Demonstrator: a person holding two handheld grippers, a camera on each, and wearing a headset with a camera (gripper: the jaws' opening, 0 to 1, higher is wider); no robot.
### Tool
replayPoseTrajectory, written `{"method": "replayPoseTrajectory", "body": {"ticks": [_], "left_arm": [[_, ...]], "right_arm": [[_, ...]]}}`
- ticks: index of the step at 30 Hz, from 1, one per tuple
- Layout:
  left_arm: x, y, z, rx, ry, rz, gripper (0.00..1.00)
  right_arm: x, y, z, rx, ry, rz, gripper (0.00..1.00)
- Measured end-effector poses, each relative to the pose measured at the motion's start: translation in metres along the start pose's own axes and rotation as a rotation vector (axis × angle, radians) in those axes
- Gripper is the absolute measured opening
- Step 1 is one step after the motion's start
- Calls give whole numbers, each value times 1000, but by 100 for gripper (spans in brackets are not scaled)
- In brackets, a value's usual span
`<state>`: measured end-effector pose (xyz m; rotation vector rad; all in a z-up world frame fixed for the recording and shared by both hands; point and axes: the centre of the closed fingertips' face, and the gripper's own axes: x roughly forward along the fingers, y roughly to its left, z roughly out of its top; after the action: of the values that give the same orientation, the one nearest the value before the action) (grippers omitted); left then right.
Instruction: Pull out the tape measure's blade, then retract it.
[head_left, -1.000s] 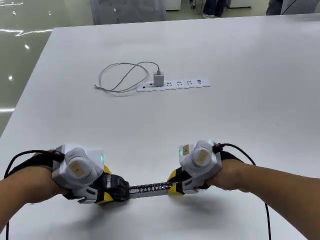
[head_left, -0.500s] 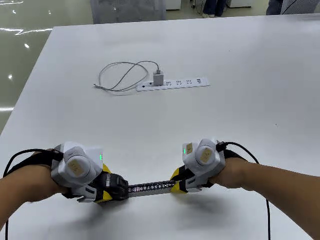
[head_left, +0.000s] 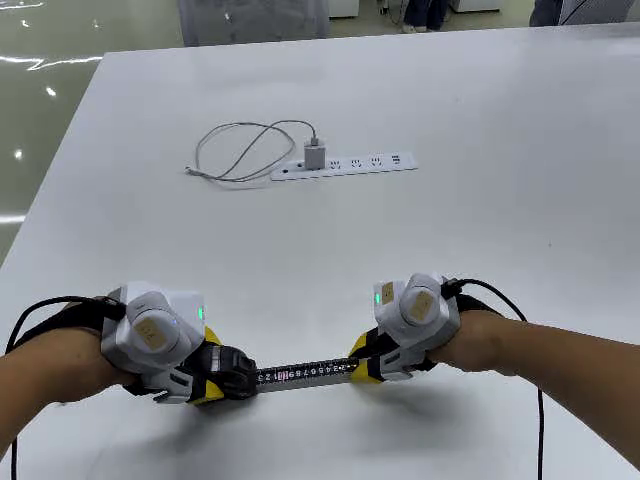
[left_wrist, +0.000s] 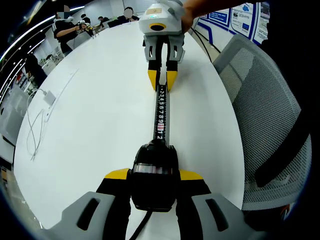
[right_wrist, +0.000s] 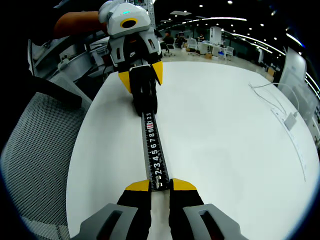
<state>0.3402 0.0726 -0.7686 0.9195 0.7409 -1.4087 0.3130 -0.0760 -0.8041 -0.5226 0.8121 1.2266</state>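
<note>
Blade (head_left: 305, 373) spans the near side; tabletop (head_left: 500, 220) open up to power strip (head_left: 350, 164).

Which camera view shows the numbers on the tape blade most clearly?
The right gripper view: the blade runs straight up the middle, digits large and readable. The left gripper view shows them smaller; in the head view they are tiny.

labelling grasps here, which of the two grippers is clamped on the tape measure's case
The left gripper: its jaws clamp the black tape measure case, whereas the right gripper pinches only the end of the blade.
</note>
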Motion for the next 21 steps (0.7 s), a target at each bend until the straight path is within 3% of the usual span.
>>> {"method": "replayPoseTrajectory", "body": {"ticks": [21], "left_arm": [[0,1,-1,-2,-3,-1,29]], "right_arm": [[-10,-2,-13,11,5,-5,8]]}}
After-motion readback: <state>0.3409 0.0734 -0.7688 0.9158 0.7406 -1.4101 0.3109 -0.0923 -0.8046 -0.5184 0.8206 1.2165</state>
